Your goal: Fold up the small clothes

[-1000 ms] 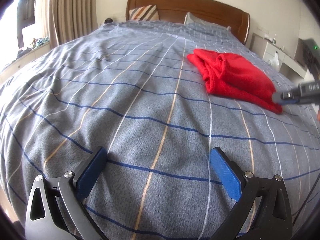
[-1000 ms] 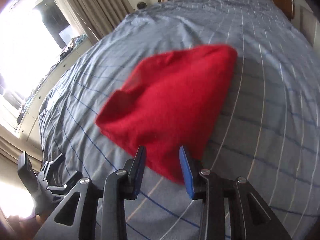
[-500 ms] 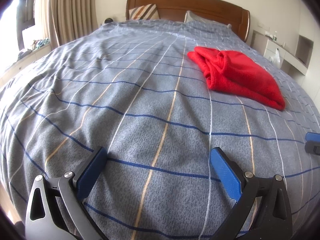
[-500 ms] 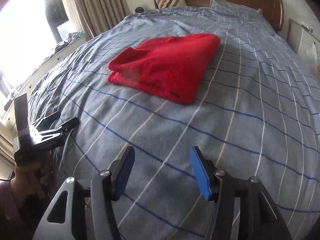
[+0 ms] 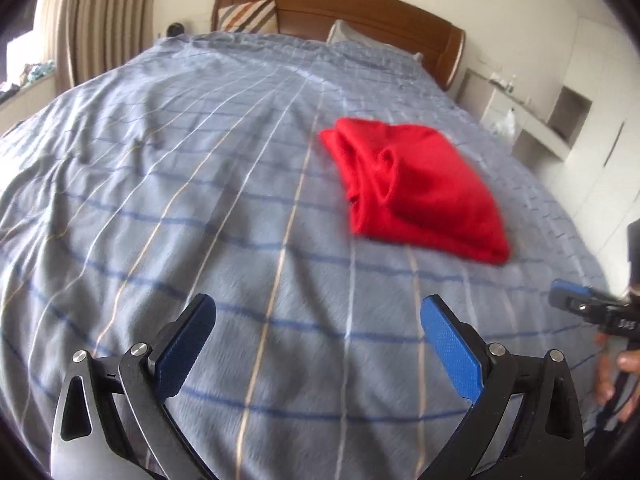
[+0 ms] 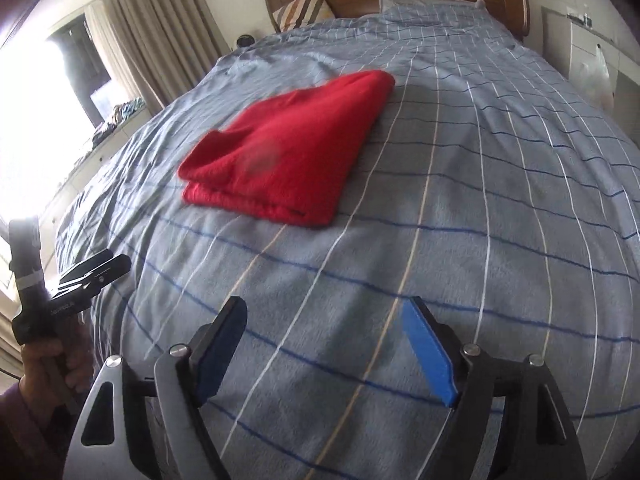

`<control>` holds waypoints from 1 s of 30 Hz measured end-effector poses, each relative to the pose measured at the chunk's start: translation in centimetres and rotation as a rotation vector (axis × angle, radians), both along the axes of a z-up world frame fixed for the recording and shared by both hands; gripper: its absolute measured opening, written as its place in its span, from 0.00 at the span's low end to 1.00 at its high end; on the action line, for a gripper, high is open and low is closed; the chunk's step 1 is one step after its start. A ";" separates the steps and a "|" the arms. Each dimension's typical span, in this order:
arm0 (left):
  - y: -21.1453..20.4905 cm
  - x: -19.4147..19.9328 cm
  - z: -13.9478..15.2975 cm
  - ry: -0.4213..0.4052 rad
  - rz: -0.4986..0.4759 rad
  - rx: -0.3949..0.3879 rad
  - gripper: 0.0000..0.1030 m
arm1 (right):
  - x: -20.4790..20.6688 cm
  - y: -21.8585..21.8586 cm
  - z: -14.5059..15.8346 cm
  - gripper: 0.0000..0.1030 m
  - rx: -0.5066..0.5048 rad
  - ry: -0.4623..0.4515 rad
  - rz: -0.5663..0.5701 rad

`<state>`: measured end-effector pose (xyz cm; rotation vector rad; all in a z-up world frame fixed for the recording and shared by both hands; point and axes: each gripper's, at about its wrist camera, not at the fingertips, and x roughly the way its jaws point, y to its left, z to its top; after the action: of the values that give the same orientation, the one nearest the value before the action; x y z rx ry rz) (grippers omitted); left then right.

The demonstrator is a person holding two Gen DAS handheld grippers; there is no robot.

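The right claw (image 6: pixel 324 344) is over the bed with nothing between its blue pads, and its jaws are opening wider. Only the blanket shows in the gap. The left claw (image 5: pixel 316 348) is spread wide too and holds nothing. It also hangs over bare blanket near the foot of the bed. A hand (image 6: pixel 48 364) grips the handle of the left claw at the side of the bed.

Further out lies the red cloth (image 6: pixel 292 148). It sits on the bed's striped blue blanket (image 6: pixel 500 200), well apart from both claws and a bit nearer the right side of the bed. It is folded into a neat flat bundle, with layers stacked at the near edge. One end looks a little bunched and wrinkly.

I think the fold on this one is done and the claws have let it go. This looks like the little pause after a fold. The next move, I guess, is to find another small piece to fold, or to tidy that bunched end. I see no other loose clothes on the bed.

There is no basket, box or bin here to put clothes in. Past the bed are pillows (image 5: pixel 248 16) by the wooden headboard (image 5: pixel 360 4), and curtains (image 6: pixel 160 28) by the window.
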<state>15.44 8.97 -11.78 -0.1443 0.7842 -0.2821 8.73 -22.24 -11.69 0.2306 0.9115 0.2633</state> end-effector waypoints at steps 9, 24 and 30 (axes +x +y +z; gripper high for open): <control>-4.2 13.6 1.2 0.168 -0.090 -0.065 0.99 | 10.7 -2.5 0.4 0.78 0.255 0.027 -0.101; -7.9 16.5 -3.0 0.254 -0.133 0.085 0.27 | 18.8 9.2 -1.5 0.36 -0.325 -0.064 0.088; -8.5 14.0 1.6 0.093 -0.162 0.132 0.18 | 15.6 10.9 3.7 0.26 -0.403 -0.254 0.096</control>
<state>29.40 0.49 -10.17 0.0315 0.9058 -0.3778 24.33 -11.38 -8.02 -0.2161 0.7056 0.1868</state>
